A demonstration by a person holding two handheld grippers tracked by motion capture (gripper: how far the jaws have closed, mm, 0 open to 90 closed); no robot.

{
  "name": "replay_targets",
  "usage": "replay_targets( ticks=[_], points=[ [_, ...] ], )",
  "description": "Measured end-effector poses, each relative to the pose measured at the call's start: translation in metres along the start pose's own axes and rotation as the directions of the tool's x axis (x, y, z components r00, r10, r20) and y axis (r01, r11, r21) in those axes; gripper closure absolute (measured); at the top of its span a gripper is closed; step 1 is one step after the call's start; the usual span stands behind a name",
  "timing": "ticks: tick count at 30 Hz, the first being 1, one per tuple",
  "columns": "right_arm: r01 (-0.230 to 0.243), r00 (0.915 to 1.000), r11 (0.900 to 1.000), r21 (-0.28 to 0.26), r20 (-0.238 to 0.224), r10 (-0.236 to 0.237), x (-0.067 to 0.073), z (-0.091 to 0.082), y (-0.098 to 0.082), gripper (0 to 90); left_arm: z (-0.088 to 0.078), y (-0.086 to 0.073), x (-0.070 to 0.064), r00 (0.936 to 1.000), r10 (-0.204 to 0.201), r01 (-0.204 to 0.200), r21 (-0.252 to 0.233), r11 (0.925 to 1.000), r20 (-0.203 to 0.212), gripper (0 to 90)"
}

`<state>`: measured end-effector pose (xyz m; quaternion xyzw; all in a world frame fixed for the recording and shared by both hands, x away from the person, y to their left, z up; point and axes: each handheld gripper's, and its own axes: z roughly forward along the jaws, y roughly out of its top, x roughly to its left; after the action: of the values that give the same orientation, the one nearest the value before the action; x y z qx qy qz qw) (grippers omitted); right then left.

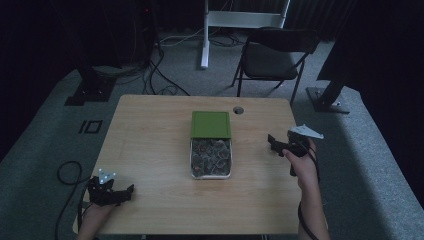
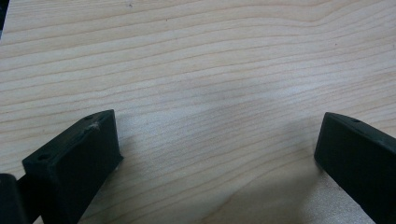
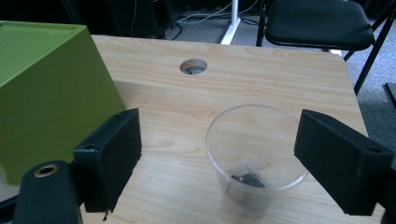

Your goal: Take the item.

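A green box (image 1: 211,124) stands at the middle of the wooden table (image 1: 150,150), against the far end of a clear tray (image 1: 211,159) with several dark pieces in it. My right gripper (image 1: 272,143) hovers right of the tray. In the right gripper view it (image 3: 224,163) is open, and a clear plastic cup (image 3: 254,135) with a small dark piece (image 3: 246,179) at its bottom stands between the jaws, untouched. The green box (image 3: 46,93) rises to the left. My left gripper (image 1: 127,192) rests at the near left corner, open (image 2: 217,158) over bare wood.
A round cable hole (image 1: 238,110) sits in the table behind the box, seen also as the hole (image 3: 193,66) beyond the cup. A black folding chair (image 1: 275,55) and a white stand (image 1: 205,35) are behind the table, with cables on the floor.
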<state>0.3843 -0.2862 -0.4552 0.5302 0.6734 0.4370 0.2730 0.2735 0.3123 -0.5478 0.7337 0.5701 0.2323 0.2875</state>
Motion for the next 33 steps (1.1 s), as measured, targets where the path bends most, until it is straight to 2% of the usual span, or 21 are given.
replay_targets(
  ticks=[9, 13, 18, 27, 33],
  points=[
    [0.010, 0.9999, 1.000, -0.012, -0.007, -0.010, 0.007, -0.013, -0.007, 14.1, 0.000, 0.000, 0.000, 1.0000, 0.000, 0.000, 0.000, 1.0000, 0.000, 0.5],
    [0.031, 0.9995, 0.999, -0.007, -0.010, -0.031, 0.010, -0.019, -0.011, 14.1, 0.000, 0.000, 0.000, 1.0000, 0.000, 0.000, 0.000, 1.0000, 0.000, 0.5],
    [0.029, 0.9995, 0.999, -0.015, -0.010, -0.029, 0.010, -0.026, -0.014, 14.1, 0.000, 0.000, 0.000, 1.0000, 0.000, 0.000, 0.000, 1.0000, 0.000, 0.5],
    [0.012, 0.9999, 1.000, 0.003, -0.002, -0.012, 0.006, -0.032, -0.034, 14.1, 0.000, 0.000, 0.000, 1.0000, 0.000, 0.000, 0.000, 1.0000, 0.000, 0.5],
    [0.020, 0.9997, 0.999, 0.028, -0.011, -0.019, 0.004, -0.034, -0.048, 14.1, 0.000, 0.000, 0.000, 1.0000, 0.000, 0.000, 0.000, 1.0000, 0.000, 0.5]
  ],
)
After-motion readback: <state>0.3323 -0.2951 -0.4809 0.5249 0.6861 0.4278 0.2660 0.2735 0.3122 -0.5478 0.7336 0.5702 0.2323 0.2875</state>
